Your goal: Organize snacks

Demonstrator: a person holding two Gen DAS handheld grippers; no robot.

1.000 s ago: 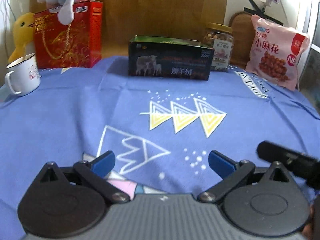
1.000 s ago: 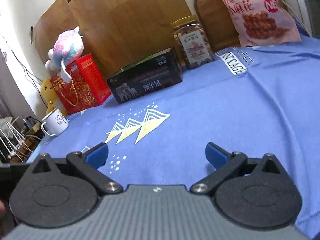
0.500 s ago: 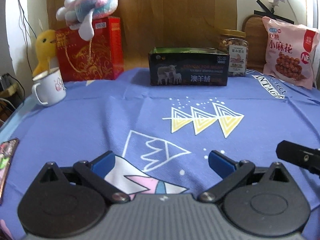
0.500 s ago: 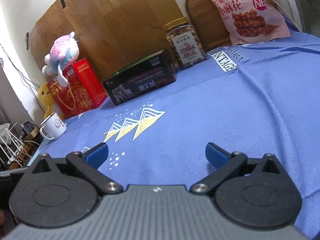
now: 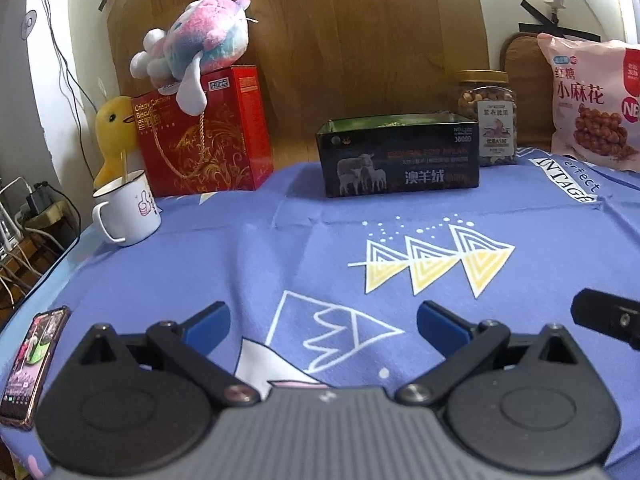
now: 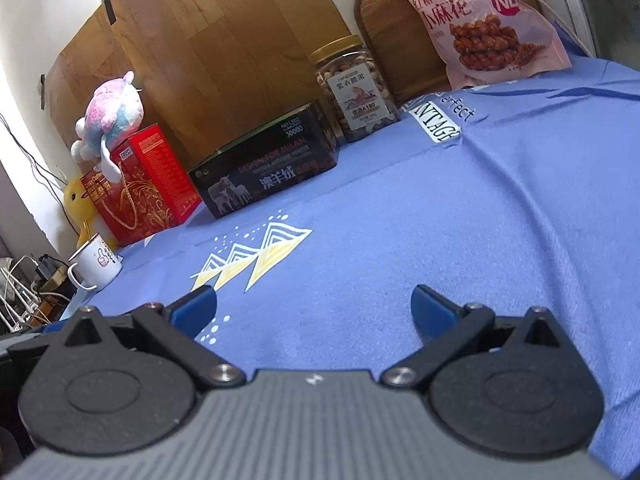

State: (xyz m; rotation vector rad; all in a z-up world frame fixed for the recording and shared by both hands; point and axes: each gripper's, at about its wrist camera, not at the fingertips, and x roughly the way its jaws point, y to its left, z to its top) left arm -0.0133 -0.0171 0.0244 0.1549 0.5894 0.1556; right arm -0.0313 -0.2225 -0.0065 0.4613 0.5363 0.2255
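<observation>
Snacks stand in a row at the back of the blue cloth: a red biscuit box [image 5: 200, 136] [image 6: 140, 184], a dark open box with sheep on it [image 5: 400, 160] [image 6: 268, 168], a clear nut jar with a gold lid [image 5: 488, 116] [image 6: 356, 88] and a pink bag of fried twists [image 5: 592, 104] [image 6: 480, 20]. My left gripper [image 5: 324, 328] is open and empty, low over the near cloth. My right gripper [image 6: 314, 308] is open and empty too, well short of the snacks. Its black body [image 5: 608, 318] shows at the left view's right edge.
A pink-and-blue plush [image 5: 196, 48] lies on the red box, with a yellow duck toy [image 5: 112, 132] beside it. A white enamel mug [image 5: 126, 208] stands at the left. A phone [image 5: 30, 364] lies by the near left table edge. Cables hang off the left side.
Both grippers have drawn back and tilted up, so the snacks sit farther off and more of the left table edge, with the phone, has come into view. Both stay open.
</observation>
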